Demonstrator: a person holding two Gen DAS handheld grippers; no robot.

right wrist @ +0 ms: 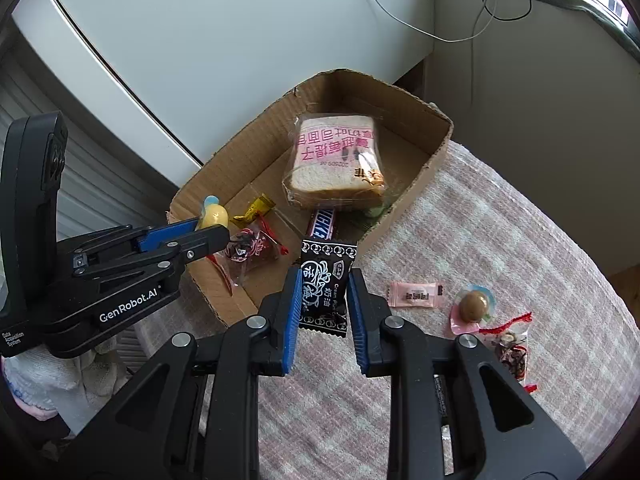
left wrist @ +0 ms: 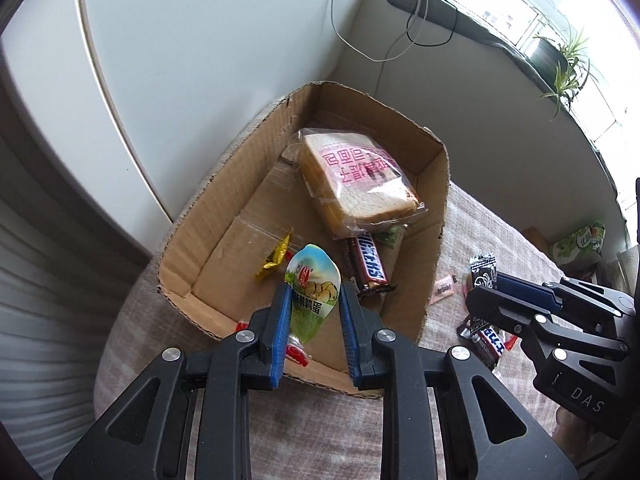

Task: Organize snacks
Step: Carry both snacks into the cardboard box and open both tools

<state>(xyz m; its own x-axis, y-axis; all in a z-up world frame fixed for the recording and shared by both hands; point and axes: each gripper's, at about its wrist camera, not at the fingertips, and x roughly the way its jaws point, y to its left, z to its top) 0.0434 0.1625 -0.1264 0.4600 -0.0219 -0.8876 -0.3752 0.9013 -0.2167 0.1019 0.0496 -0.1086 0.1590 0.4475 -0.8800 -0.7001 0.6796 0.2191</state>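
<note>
Left claw [left wrist: 313,308]: clamped on a glossy green egg pouch [left wrist: 313,292], held over the near end of the cardboard box [left wrist: 224,184].
Right claw [right wrist: 324,300]: clamped on a crinkly black candy packet [right wrist: 325,280], at the box's 5 o'clock corner.
Surface: pale woven cloth [right wrist: 500,220]; wrapped sweets lie at 3 o'clock.
Box: corrugated, holds a bagged sandwich [left wrist: 356,176] at 12 o'clock and a Snickers bar [left wrist: 368,264].
Room: white wall panel [left wrist: 200,40] beyond.

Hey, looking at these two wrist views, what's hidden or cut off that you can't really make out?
- Green packet, left wrist view: mostly under the bagged bread; print unreadable.
- Snickers bar, right wrist view: near end covered by the black candy packet held in the right tool.
- Red-wrapped snack, left wrist view: mostly behind the left tool and its quail egg pouch.
- Green box, left wrist view: at the blurred fisheye edge.
</note>
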